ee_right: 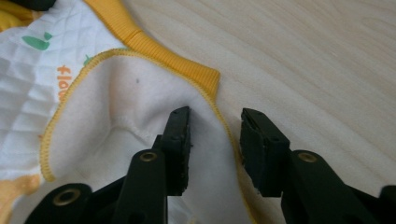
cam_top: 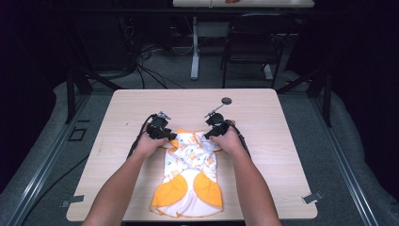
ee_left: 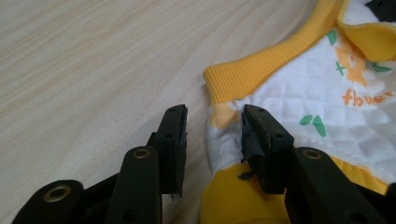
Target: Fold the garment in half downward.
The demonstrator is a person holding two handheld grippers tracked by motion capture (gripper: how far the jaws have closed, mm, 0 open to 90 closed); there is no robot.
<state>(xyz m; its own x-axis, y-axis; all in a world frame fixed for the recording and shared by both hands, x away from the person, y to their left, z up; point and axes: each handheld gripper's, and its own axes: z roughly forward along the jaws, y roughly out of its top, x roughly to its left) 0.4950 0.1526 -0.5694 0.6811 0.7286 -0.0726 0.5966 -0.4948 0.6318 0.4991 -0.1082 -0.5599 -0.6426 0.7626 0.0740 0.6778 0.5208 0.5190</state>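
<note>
Where the garment lay: a small quilted white-and-orange baby garment [cam_top: 190, 176] on the pale wooden table [cam_top: 263, 122] — long axis toward the person.
Left tool [ee_left: 212, 128]: jaws apart, straddling its far-left corner.
Right tool [ee_right: 215, 133]: jaws apart — straddling the far-right edge.

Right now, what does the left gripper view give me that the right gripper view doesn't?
Left gripper view: the garment's printed outer face, with orange lettering and green leaves, and an orange patch beneath the open left tool, whose jaws straddle the cloth's edge.

Right gripper view: the plain white inner lining of a turned-over flap edged in yellow stitching, with the open right tool astride that edge.

Both: the yellow ribbed band, white quilted fabric, the wooden table, and open jaws.
</note>
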